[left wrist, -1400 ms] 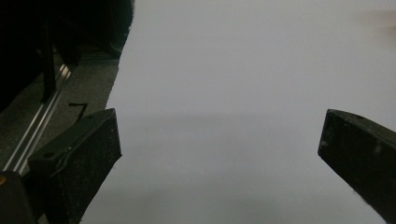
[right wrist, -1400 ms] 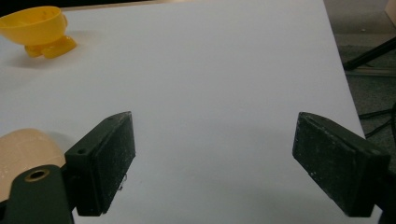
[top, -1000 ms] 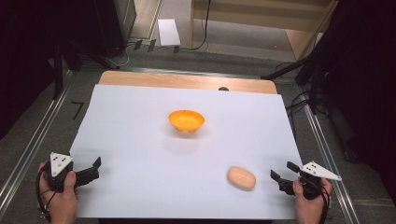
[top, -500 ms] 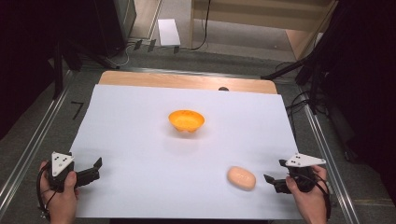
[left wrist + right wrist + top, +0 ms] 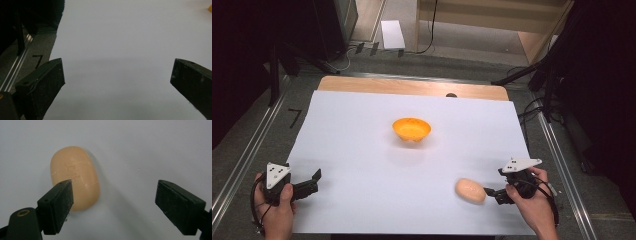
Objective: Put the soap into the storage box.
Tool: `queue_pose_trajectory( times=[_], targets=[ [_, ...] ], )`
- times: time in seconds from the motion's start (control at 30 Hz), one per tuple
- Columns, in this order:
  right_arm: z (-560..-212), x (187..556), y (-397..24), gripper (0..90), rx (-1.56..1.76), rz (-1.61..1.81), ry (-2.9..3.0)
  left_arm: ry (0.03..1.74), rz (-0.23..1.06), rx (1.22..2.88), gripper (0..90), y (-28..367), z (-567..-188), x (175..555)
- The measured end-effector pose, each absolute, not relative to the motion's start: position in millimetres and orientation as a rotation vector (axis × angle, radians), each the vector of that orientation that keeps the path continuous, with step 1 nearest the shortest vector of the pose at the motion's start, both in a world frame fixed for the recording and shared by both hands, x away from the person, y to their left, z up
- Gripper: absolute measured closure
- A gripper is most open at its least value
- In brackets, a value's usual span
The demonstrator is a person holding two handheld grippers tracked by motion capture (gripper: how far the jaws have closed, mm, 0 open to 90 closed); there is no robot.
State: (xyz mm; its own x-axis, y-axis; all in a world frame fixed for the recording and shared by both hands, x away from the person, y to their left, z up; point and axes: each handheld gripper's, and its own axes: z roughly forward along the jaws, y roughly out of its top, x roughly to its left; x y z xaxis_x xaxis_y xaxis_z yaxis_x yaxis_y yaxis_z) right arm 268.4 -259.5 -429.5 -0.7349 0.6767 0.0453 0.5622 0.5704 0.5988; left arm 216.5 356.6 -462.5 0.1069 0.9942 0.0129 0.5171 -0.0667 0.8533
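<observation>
White sheet [image 5: 362, 150]: right tongs [image 5: 490, 191] nearer soap [image 5: 470, 190]

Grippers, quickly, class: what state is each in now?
Left gripper: open, holding nothing.
Right gripper: open, jaws just opening, beside the soap, not gripping it.

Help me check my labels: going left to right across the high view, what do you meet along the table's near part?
Left gripper → orange bowl, farther back → pale oval soap-like piece → right gripper, its jaws just opening, nothing between them.
</observation>
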Motion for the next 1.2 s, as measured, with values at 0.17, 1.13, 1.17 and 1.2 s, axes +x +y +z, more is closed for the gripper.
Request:
queue_pose_trajectory(
  times=[0.17, 1.13, 1.17, 1.2],
  targets=[
    [-429, 269, -256, 17.1, 1.008, 0.841, 2.660, 1.500, 0.854, 1.666, 0.0, 357, -463, 216],
    [-436, 279, -194, 29.4, 0.803, 0.602, 2.929, 1.506, 0.865, 1.660, 0.0, 356, -463, 216],
    [-437, 280, -192, 29.7, 0.798, 0.600, 2.931, 1.505, 0.865, 1.660, 0.0, 356, -463, 216],
    [-438, 280, -191, 29.6, 0.794, 0.595, 2.934, 1.505, 0.865, 1.661, 0.0, 356, -463, 216]
  ],
)
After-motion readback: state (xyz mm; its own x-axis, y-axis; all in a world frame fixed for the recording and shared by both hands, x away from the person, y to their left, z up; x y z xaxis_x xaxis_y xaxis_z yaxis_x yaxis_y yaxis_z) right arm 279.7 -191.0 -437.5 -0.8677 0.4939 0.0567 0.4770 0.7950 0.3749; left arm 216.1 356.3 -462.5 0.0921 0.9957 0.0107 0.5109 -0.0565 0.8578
